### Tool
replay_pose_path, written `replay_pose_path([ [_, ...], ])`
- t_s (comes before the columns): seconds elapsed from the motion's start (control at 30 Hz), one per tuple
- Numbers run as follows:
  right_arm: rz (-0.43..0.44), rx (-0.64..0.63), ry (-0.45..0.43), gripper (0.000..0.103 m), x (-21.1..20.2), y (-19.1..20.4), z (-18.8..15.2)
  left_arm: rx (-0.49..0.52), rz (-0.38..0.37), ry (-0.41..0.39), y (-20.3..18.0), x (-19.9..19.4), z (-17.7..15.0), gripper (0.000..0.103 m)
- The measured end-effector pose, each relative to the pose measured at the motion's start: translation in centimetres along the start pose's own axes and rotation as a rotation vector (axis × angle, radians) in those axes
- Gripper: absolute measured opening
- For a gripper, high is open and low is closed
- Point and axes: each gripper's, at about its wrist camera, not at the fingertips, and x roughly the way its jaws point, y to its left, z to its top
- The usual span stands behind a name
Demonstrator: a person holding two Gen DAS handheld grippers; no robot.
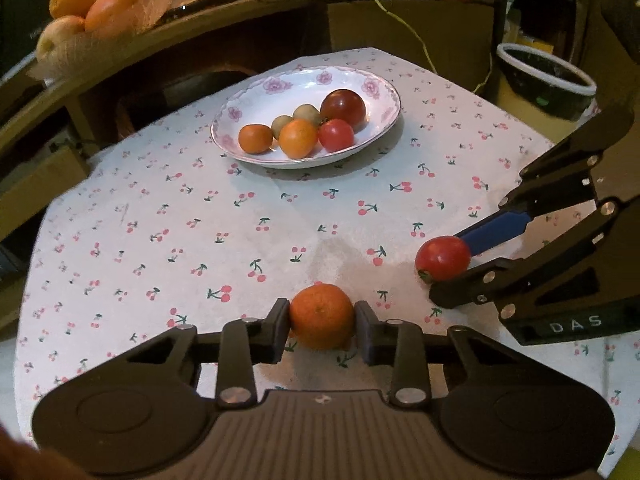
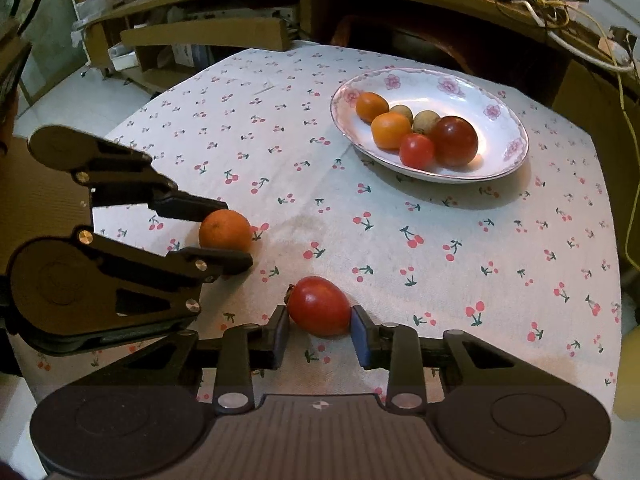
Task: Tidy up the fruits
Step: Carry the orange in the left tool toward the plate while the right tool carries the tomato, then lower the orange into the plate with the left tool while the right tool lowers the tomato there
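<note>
My left gripper (image 1: 322, 320) is shut on an orange tangerine (image 1: 321, 315) near the front of the table; the same gripper (image 2: 236, 232) and tangerine (image 2: 225, 229) show at the left in the right wrist view. My right gripper (image 2: 319, 322) is shut on a red tomato (image 2: 319, 311); it appears at the right in the left wrist view (image 1: 448, 258) with the tomato (image 1: 443, 258). A white floral plate (image 1: 256, 100) (image 2: 500, 96) at the back holds several fruits: tangerines, tomatoes and small green-brown fruits.
The table wears a white cherry-print cloth (image 1: 240, 220). A wooden shelf (image 1: 160, 36) runs behind it, with a basket of oranges (image 1: 92, 8) at the left and cables on top. A dark bowl (image 1: 544, 80) stands at the back right.
</note>
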Motion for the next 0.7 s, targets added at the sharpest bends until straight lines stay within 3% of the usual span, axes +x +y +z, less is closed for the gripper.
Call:
replay_pose_path([
  [0.23, 0.002, 0.058, -0.006, 0.032, -0.1, -1.0, 1.7, -0.057, -0.039, -0.034, 0.8, -0.2, 3.0, 0.038],
  [0.47, -0.021, 0.122, -0.064, 0.032, -1.4, -2.7, 3.7, -0.078, -0.024, -0.103, 1.4, -0.5, 5.7, 0.038],
  [0.7, -0.066, 0.147, -0.084, 0.032, -0.7, -4.2, 4.9, -0.078, -0.019, -0.121, 1.9, 1.2, 7.5, 0.038],
])
